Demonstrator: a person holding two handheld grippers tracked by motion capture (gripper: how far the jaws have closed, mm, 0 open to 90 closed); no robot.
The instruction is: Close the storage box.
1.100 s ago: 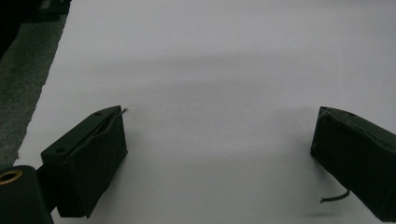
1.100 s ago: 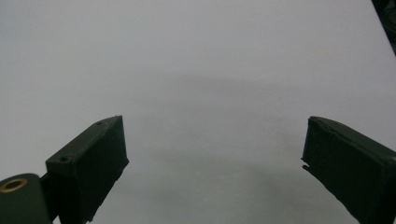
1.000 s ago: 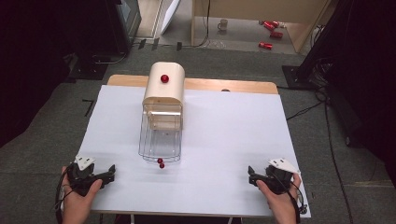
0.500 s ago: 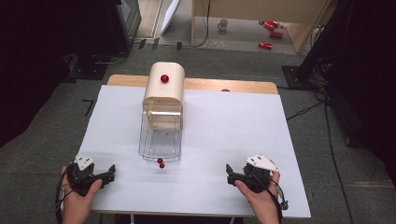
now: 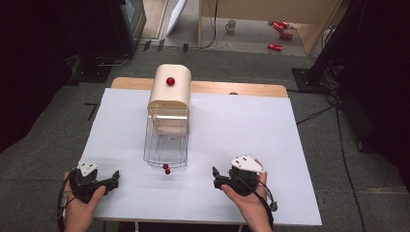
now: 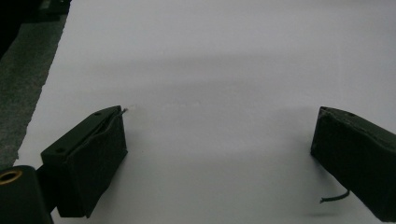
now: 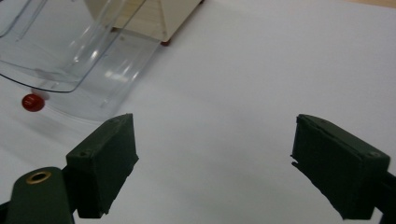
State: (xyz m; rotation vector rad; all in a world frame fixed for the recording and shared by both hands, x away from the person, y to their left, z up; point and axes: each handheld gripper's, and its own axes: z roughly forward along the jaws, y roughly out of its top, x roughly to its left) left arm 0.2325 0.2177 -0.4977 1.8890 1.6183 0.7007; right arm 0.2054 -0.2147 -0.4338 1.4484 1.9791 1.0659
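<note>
White paper [image 5: 251, 145] covers the table, whose wooden edge [image 5: 241, 88] shows at the far side, with grey carpet around it. On the far middle of the paper stands a cream box [image 5: 170, 92] with a rounded top and a red knob [image 5: 170, 81] on it. Its clear lid [image 5: 166, 140] hangs open toward the person and lies down on the paper, ending in a small red handle [image 5: 166, 168] at its near edge. The left gripper [image 5: 114, 178] rests at the near left corner of the paper, held in the left hand [image 5: 82, 203], well apart from the box; in the left gripper view its jaws stand wide apart over bare paper with nothing between them. The right gripper [image 5: 216, 177] sits in the right hand [image 5: 246, 198] near the front edge, right of the middle, pointing left toward the lid. In the right gripper view its jaws are also wide apart and hold nothing, with the lid [image 7: 70, 56] and its handle [image 7: 33, 102] ahead and to the left, near but not touching. Beyond the lid, the box's base [image 7: 159, 18] stands on a small red foot [image 7: 165, 43].
</note>
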